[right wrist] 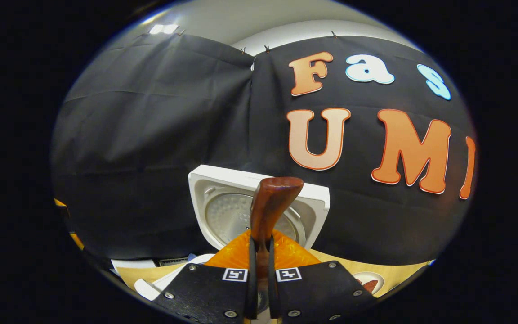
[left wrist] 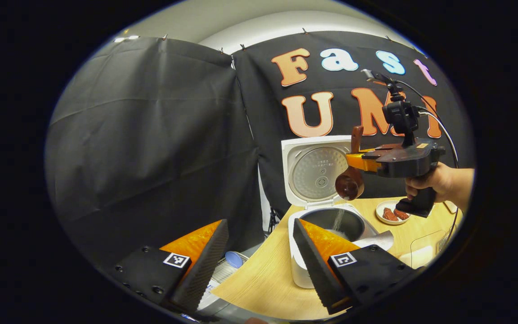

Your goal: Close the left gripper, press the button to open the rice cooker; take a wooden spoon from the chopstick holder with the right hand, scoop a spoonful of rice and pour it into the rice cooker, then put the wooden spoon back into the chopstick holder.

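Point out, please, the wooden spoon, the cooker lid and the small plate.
spoon (left wrist: 349,184), left gripper view, on its bowl.
lid (left wrist: 315,168), left gripper view, on its metal inner face.
plate (left wrist: 381,208), left gripper view, on its white rim.

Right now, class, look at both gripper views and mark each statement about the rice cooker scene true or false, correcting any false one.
1. The rice cooker has its lid shut. False: the lid stands open and upright.
2. The right gripper is shut on the wooden spoon. True.
3. The spoon's bowl hangs over the open pot, with rice falling from it. True.
4. The left gripper holds a spoon. False: its fingers are apart, with nothing between them.
5. A small plate sits on the table beyond the cooker. True.
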{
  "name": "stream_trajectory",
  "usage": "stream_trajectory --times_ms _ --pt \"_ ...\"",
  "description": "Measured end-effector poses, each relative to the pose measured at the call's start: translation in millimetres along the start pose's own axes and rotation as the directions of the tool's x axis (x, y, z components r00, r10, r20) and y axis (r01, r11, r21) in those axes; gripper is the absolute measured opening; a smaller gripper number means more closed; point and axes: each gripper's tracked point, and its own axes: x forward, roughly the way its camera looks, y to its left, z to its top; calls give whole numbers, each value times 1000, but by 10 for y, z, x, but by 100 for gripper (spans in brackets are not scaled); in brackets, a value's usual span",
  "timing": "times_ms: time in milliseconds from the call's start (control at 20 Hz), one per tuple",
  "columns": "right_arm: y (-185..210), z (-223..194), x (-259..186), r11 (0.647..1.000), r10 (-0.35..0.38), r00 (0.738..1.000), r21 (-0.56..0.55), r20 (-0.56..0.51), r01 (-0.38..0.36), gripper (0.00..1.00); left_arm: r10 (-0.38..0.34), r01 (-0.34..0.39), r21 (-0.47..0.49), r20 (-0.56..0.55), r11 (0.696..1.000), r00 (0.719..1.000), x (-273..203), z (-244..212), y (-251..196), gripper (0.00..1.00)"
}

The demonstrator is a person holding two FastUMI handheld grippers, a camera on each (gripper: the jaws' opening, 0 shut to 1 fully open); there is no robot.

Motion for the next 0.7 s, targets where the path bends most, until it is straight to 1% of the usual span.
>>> stream_trajectory --times_ms 250,400,450,500,600,650,700 --pt "150 138 -247 995 48 998 -91 45 -44 9 -5 5 1 5 1000 1000 -43 23 -9 98" --pt "186 184 -358 986 56 996 -158 63 -46 9 -6 6 0 8 1000 1000 -88 39 -34 97" --pt "186 172 -390 987 57 997 -153 59 -47 9 -8 8 1 7 1000 1000 -111 37 -45 98" --pt "172 155 -435 990 55 997 -130 51 -48 9 -7 7 3 6 1000 1000 -125 43 -64 96" --pt "152 165 -520 996 55 997 -76 46 -51 9 -8 8 12 11 1000 1000 -171 85 -109 98" --pt "122 161 -596 997 49 998 -59 44 -46 9 -7 7 16 18 1000 1000 -195 109 -126 96" --pt "65 167 -685 998 41 998 -45 43 -39 9 -10 10 16 24 1000 1000 -224 137 -163 97"
